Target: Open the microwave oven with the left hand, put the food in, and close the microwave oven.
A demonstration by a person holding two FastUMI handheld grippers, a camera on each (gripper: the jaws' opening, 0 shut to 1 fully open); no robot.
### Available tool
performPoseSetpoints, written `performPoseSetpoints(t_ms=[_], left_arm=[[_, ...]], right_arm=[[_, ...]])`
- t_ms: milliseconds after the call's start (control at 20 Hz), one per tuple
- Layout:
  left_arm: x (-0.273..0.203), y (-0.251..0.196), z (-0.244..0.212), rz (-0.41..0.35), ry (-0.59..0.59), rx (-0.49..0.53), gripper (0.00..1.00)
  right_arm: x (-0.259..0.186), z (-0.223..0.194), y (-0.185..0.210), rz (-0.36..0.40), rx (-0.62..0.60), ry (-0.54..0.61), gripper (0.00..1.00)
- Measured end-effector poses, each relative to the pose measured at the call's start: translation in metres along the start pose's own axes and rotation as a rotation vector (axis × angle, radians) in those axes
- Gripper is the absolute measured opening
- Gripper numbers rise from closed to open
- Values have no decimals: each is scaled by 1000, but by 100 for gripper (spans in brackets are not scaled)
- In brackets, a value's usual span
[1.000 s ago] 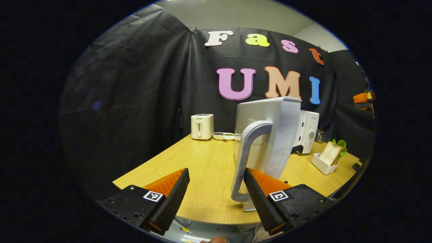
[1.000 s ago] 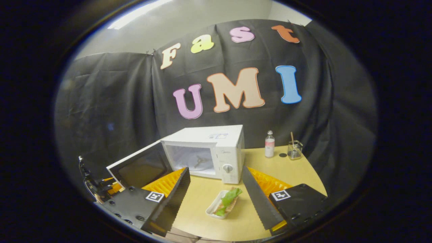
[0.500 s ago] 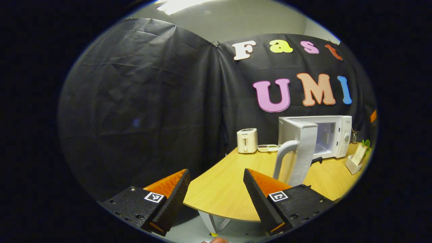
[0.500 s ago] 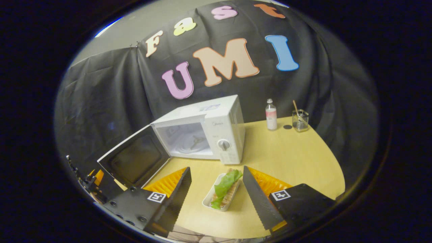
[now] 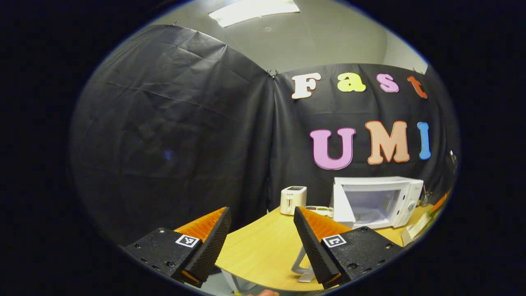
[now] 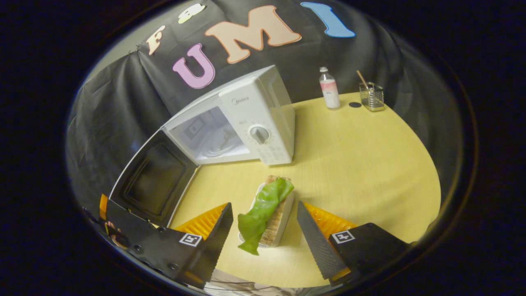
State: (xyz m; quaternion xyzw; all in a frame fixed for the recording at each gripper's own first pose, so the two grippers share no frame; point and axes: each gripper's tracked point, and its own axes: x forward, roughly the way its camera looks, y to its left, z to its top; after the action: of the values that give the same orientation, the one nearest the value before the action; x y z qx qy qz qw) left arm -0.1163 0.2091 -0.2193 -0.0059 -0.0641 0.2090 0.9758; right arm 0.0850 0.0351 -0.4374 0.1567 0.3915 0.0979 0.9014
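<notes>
In the right gripper view, the right gripper [image 6: 263, 234] is seen spread wide above the yellow table [image 6: 361, 164], with the sandwich [image 6: 267, 213] lying between its fingers and touched by neither. The sandwich, topped with a green lettuce leaf [image 6: 263, 207], sits in a small white tray [image 6: 287, 216] just at 6 o'clock of the microwave oven [image 6: 242, 121]. The oven's door [image 6: 152, 181] is swung fully open toward 8 o'clock, and the pale cavity with its turntable is exposed. A dial [image 6: 259, 134] is seen on the control panel at the oven's right side. At 1 o'clock from the oven, near the far edge of the table, a small bottle [image 6: 329, 88] stands upright, with a dark round spot and a wire cup [image 6: 372, 96] holding a stick just beside it.

In the left gripper view, the left gripper [image 5: 261, 242] is held with its fingers spread apart and nothing between them, off the near edge of the table [image 5: 263, 250]. The microwave oven [image 5: 382, 201] is seen at 3 o'clock, well apart from the gripper, its door [image 5: 341, 203] standing open. A white toaster [image 5: 292, 199] stands at 9 o'clock of the oven, with a shallow dish [image 5: 322, 210] between the two. The tray [image 5: 413, 232] is glimpsed at the far right edge.
</notes>
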Motion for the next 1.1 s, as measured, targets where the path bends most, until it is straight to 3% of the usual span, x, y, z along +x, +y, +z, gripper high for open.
performPoseSetpoints(t_ms=[300, 400, 450, 550, 600, 700, 750, 800, 850, 950, 1000, 1050, 1100], left_arm=[[6, -18, 11, 18, -32, -33, 93], [5, -16, 7, 27, -28, -60, 89], [5, -11, 2, 37, -21, -70, 93], [5, -1, -7, 64, -7, -80, 93], [6, 2, -10, 77, -1, -83, 93], [4, 6, -13, 83, 3, -92, 89], [6, 6, -17, 81, 8, -90, 93], [6, 5, -18, 75, 9, -87, 93], [6, 5, -15, 68, 6, -89, 93], [4, 5, -15, 59, -3, -99, 93], [4, 5, -16, 53, -3, -102, 93], [3, 3, -19, 46, 0, -106, 93], [3, 3, -20, 41, 5, -108, 93]], right_arm=[[17, -15, -2, 36, 101, 89, 97], [21, -18, -1, 35, 123, 112, 97], [23, -18, 0, 34, 134, 119, 97], [26, -20, 2, 31, 148, 137, 86], [28, -21, 4, 33, 154, 143, 97], [27, -27, 7, 32, 154, 165, 83], [30, -31, 6, 21, 144, 174, 73], [27, -33, 4, 6, 151, 186, 72], [26, -32, 1, -8, 153, 187, 53], [27, -29, -6, -38, 179, 176, 57], [27, -30, -4, -41, 198, 169, 38], [28, -31, -4, -42, 195, 168, 38], [27, -31, -4, -43, 188, 159, 45]])
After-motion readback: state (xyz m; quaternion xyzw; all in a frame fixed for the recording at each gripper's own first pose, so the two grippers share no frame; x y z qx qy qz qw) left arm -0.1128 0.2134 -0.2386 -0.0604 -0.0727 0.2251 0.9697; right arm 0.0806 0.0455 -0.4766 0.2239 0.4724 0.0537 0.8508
